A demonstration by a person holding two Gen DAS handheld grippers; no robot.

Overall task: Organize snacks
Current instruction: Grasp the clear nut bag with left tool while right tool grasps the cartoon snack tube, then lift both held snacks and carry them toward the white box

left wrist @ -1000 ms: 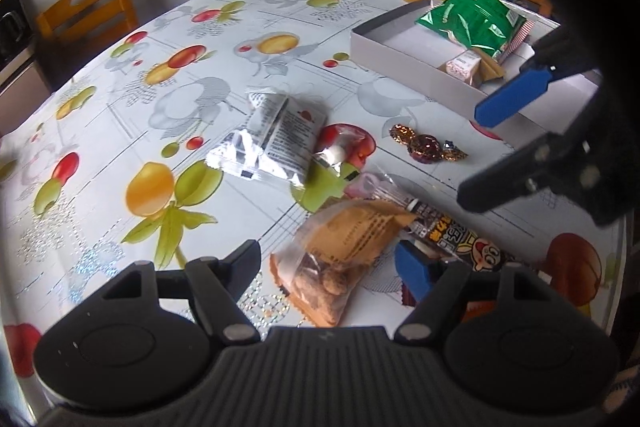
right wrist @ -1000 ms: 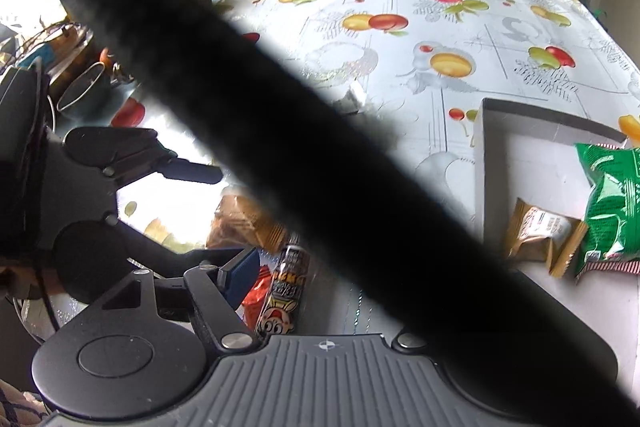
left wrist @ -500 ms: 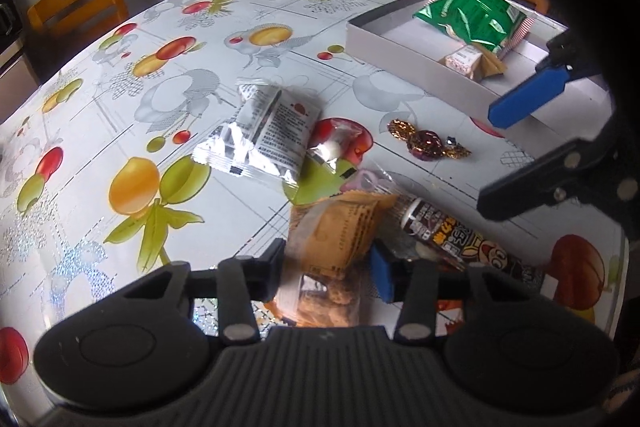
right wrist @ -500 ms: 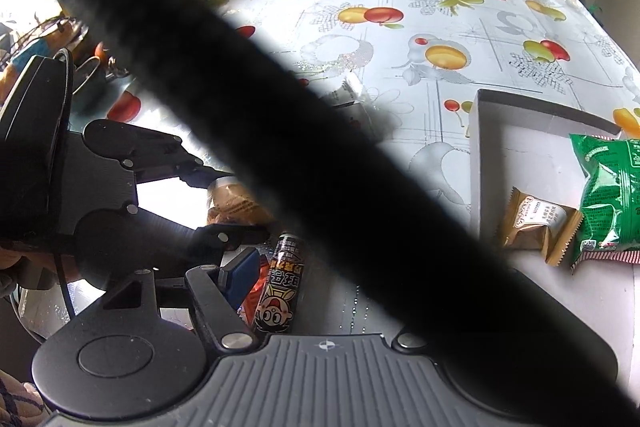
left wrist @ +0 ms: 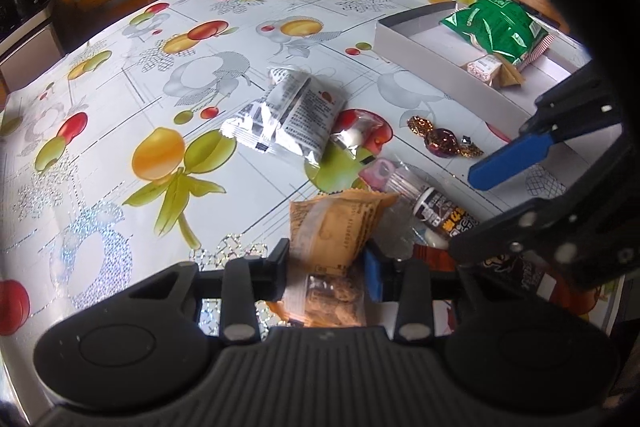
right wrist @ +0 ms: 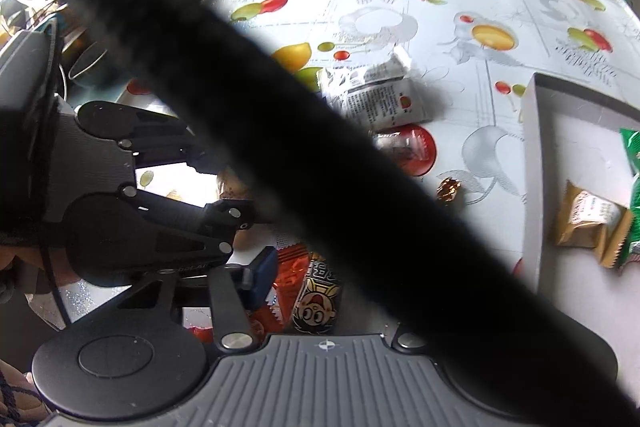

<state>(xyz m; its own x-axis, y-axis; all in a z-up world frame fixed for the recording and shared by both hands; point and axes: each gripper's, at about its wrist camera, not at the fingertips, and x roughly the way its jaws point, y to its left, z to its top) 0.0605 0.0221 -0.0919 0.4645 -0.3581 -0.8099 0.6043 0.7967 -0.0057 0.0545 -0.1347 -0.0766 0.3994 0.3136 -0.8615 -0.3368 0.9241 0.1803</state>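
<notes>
Progress is early, I judge: box (left wrist: 432,59) at the surface's far right corner holds two packs. My left tongs (left wrist: 326,269) are closing on the cookie bag (left wrist: 336,227); right tongs (left wrist: 472,211) closing over the striped pack (right wrist: 316,297), not gripping. Four snacks remain loose.

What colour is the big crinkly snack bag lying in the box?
Green with white markings; the bag shows best in the left wrist view.
</notes>
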